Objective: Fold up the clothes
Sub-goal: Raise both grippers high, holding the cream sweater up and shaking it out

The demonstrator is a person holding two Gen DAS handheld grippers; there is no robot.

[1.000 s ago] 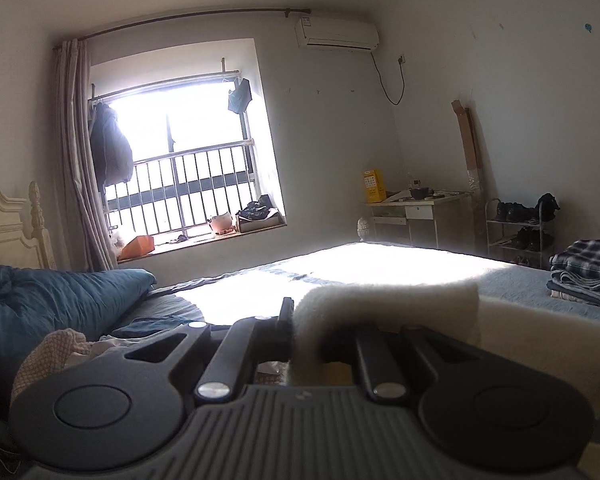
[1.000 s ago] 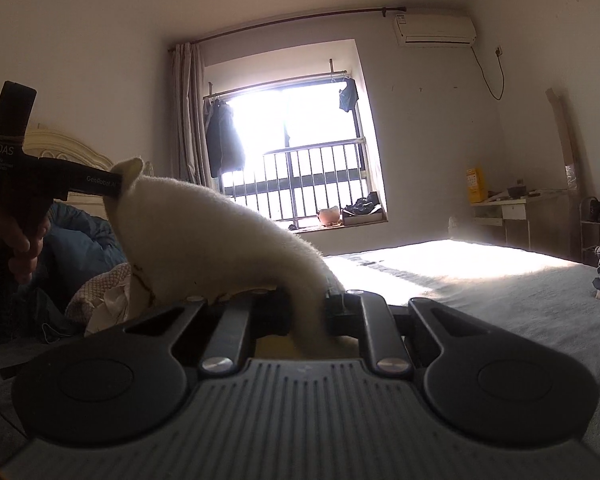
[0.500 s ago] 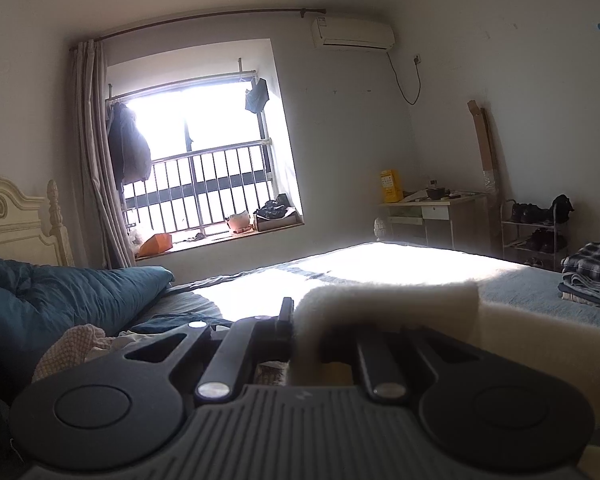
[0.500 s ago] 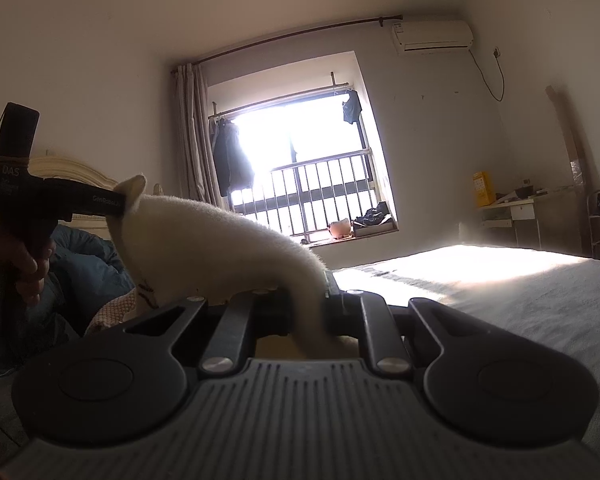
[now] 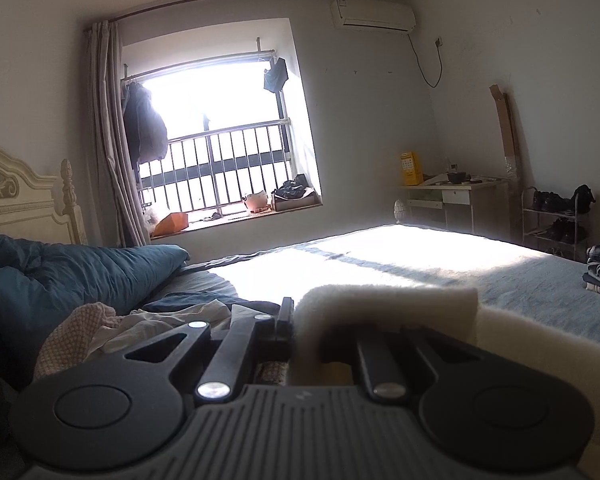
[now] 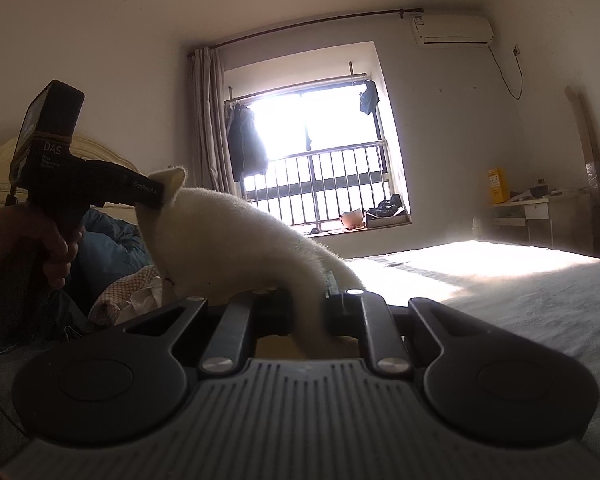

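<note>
Both grippers are holding one fluffy cream garment (image 6: pixel 236 240) up above the bed (image 6: pixel 520 292). The right gripper (image 6: pixel 308 312) is at the bottom middle of its picture, and its fingers are pinching narrow on one edge of the cloth. The left gripper (image 6: pixel 152 196) is showing at the middle left of that same picture, in a person's hand (image 6: pixel 48 240), and its fingers are squeezing a pointed corner.

In the left wrist picture the garment (image 5: pixel 388 304) is lying across the bottom middle, thick and fuzzy like a soft towel.

The cloth is sagging between the two grips. If one pinch is too shallow, the heavy fleece could be slipping out and dropping in a heap. It could also be landing on the loose clothes (image 5: pixel 100 328) at the lower left, and then the fold would be coming out crooked.
</note>
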